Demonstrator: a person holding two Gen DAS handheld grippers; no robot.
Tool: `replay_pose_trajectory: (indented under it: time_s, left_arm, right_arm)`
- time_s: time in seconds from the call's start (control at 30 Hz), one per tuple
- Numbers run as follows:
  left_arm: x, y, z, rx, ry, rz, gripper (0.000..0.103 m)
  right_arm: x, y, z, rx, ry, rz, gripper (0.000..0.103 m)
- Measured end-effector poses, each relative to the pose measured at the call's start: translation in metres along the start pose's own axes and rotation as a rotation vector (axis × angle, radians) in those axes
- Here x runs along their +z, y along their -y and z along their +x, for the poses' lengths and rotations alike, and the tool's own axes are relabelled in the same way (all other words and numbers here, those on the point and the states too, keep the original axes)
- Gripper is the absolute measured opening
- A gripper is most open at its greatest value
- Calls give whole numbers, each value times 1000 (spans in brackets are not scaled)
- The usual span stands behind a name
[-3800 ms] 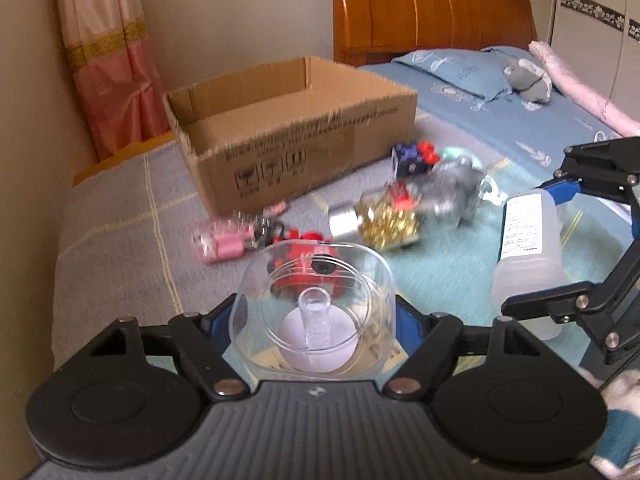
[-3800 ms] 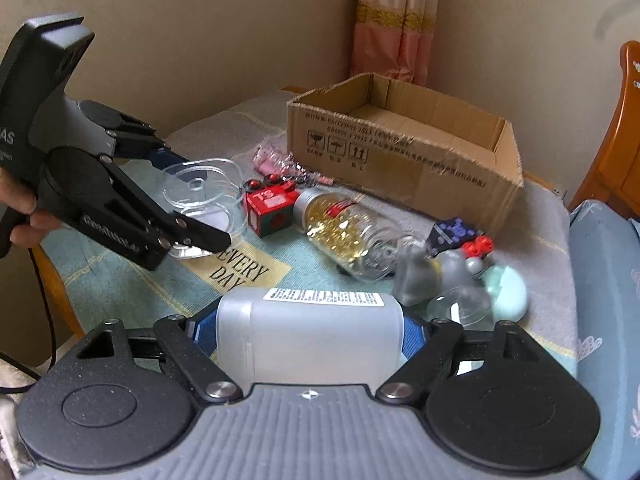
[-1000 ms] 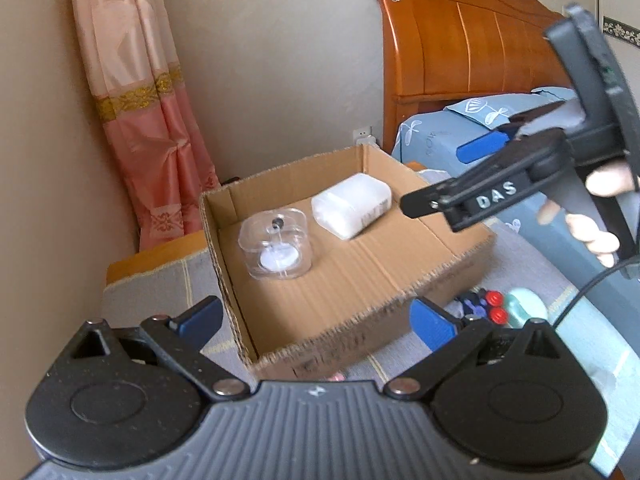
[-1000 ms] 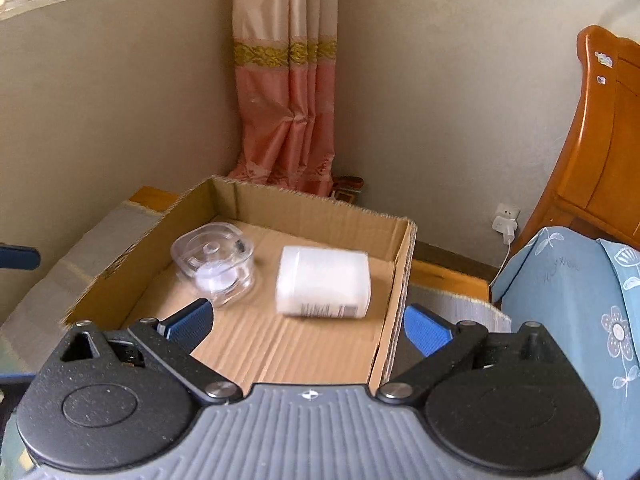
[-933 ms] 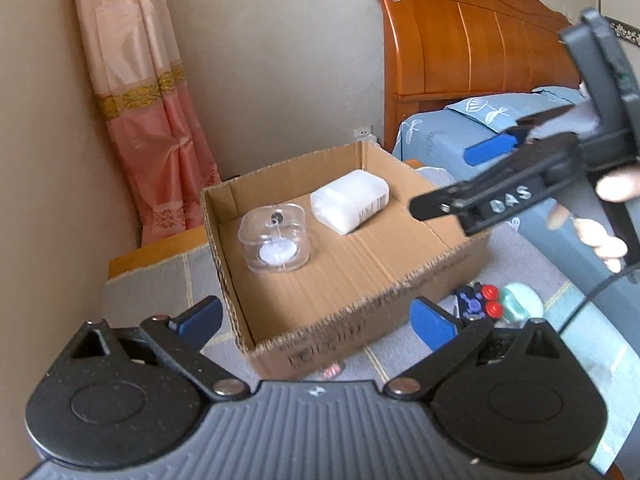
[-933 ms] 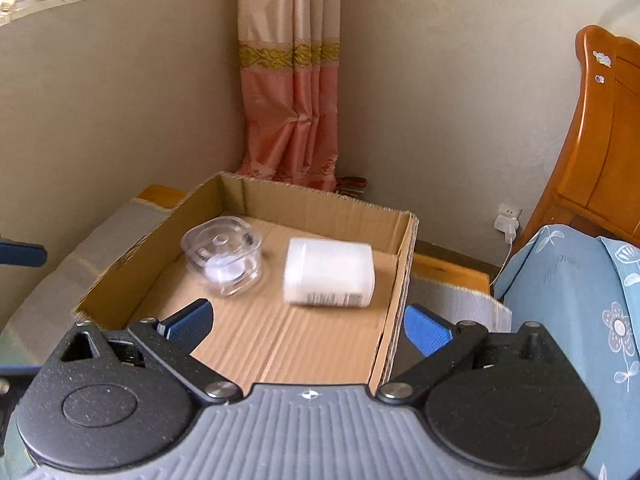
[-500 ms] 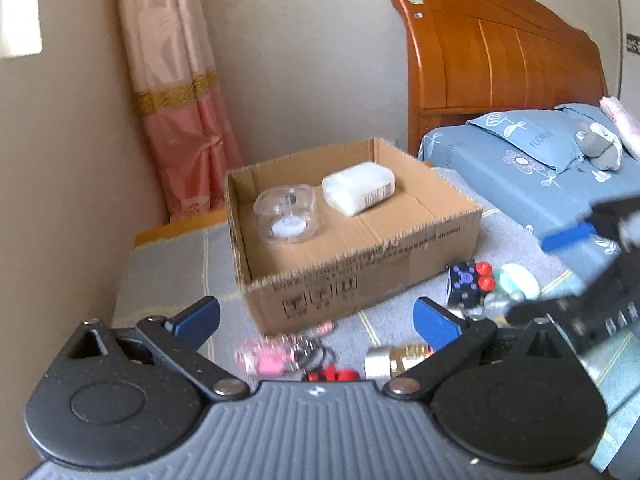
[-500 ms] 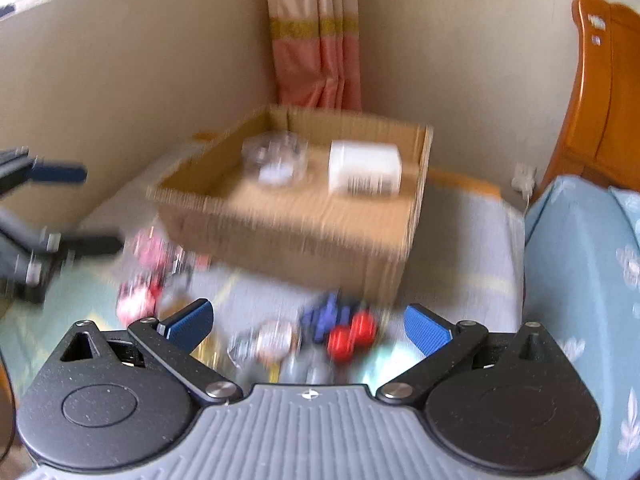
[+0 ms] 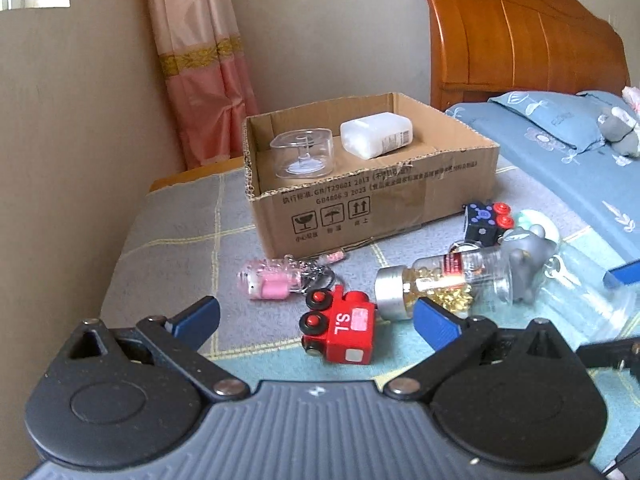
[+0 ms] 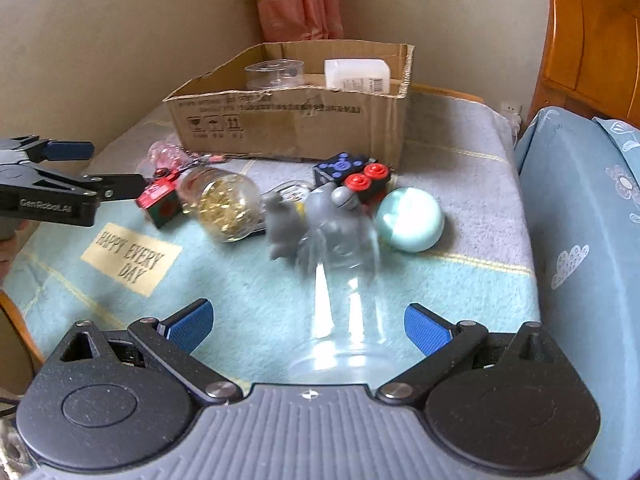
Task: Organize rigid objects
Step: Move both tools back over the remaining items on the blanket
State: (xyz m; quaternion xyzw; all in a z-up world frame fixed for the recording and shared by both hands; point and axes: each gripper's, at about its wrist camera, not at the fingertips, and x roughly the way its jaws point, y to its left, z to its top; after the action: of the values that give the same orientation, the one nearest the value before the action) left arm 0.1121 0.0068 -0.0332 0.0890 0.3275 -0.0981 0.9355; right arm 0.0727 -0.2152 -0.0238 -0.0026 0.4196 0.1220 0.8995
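A cardboard box (image 9: 372, 196) (image 10: 288, 120) on the blanket holds a clear plastic container (image 9: 303, 155) and a white bottle (image 9: 376, 134). In front of it lie a red toy train (image 9: 340, 330), a pink keychain bottle (image 9: 272, 280), a jar of gold capsules (image 9: 444, 284) (image 10: 224, 204), a black block with red wheels (image 9: 486, 222) (image 10: 354, 174), a grey figure (image 10: 316, 216), a mint ball (image 10: 410, 218) and a clear plastic bottle (image 10: 340, 320). My left gripper (image 9: 316, 322) is open above the red train. My right gripper (image 10: 306, 326) is open, its fingers either side of the clear bottle.
A bed with blue bedding (image 9: 560, 148) and a wooden headboard (image 9: 520, 40) stands on the right. A wall and a pink curtain (image 9: 200, 80) lie behind the box. The blanket bears a "HAPPY EVERY DAY" patch (image 10: 130, 258).
Both grippers have pulled back from over the box and dropped down to the loose objects in front of it. The container and white bottle stay in the box.
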Motion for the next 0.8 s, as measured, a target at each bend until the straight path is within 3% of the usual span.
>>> replay_pose_trajectory:
  time_s: [0.23, 0.4, 0.57, 0.7, 0.8]
  left_arm:
    - [-4, -4, -2, -25, 3, -20, 102]
    - [-6, -9, -2, -40, 2, -37, 102]
    - [-8, -14, -2, -53, 5, -54, 102]
    - [-9, -15, -1, -73, -3, -56, 102]
    - [-11, -15, 0, -87, -16, -55, 102]
  right_arm:
    - [-7, -23, -3, 33, -40, -32, 103]
    - [-8, -38, 0, 147, -99, -67, 103]
    - [7, -36, -7, 17, -50, -115, 103]
    - [20, -23, -4, 2, -5, -103, 103]
    - [24, -15, 9, 35, -37, -78, 103]
